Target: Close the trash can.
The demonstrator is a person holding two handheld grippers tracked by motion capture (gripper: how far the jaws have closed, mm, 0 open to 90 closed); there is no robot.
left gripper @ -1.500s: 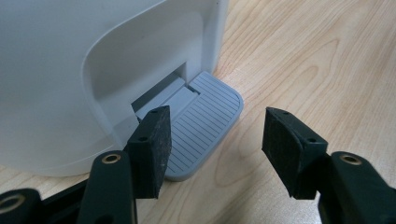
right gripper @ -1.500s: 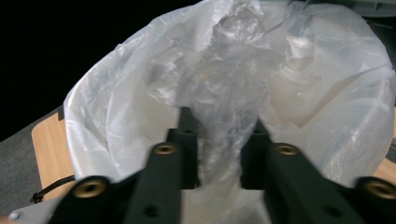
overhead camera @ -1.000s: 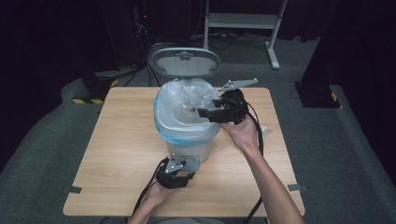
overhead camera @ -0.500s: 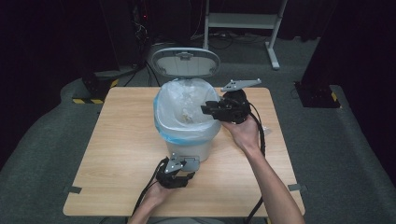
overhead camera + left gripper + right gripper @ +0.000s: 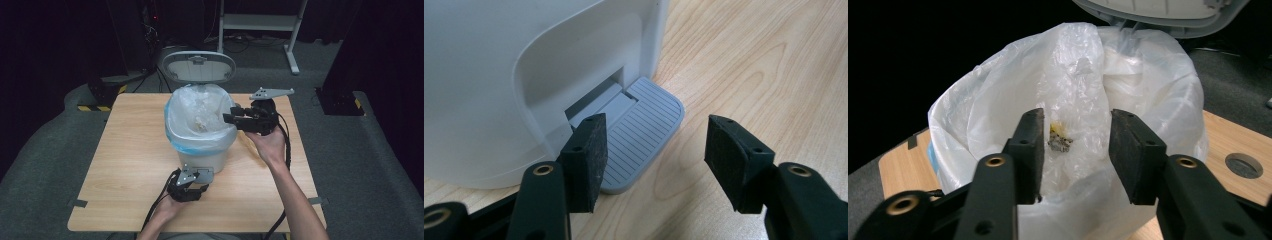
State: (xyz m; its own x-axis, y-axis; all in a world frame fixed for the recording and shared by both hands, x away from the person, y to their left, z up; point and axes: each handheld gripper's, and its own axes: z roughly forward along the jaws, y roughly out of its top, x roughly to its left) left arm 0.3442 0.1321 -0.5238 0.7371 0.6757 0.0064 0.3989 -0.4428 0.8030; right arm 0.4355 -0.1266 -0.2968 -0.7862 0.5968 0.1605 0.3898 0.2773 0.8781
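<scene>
A white pedal bin (image 5: 202, 156) stands mid-table with its lid (image 5: 198, 66) up and a clear plastic liner (image 5: 197, 112) folded over the rim. A small scrap of rubbish (image 5: 1059, 142) lies at the liner's bottom. My right gripper (image 5: 230, 118) reaches over the bin's right rim. In the right gripper view its jaws (image 5: 1075, 137) have just been opening, with nothing between them. My left gripper (image 5: 189, 186) is low at the bin's front. Its jaws (image 5: 655, 145) stand apart, and the left pad (image 5: 586, 150) rests on the grey ribbed pedal (image 5: 644, 117).
The wooden table (image 5: 125, 150) has bare room left and right of the bin, and a round cable hole (image 5: 1243, 165) near its far right corner. Cables trail off the front edge. A white desk frame (image 5: 260, 22) stands on the dark floor behind.
The right gripper has hardly shifted over the bin's right rim. The left gripper has kept still at the pedal, and the lid has stayed up.
</scene>
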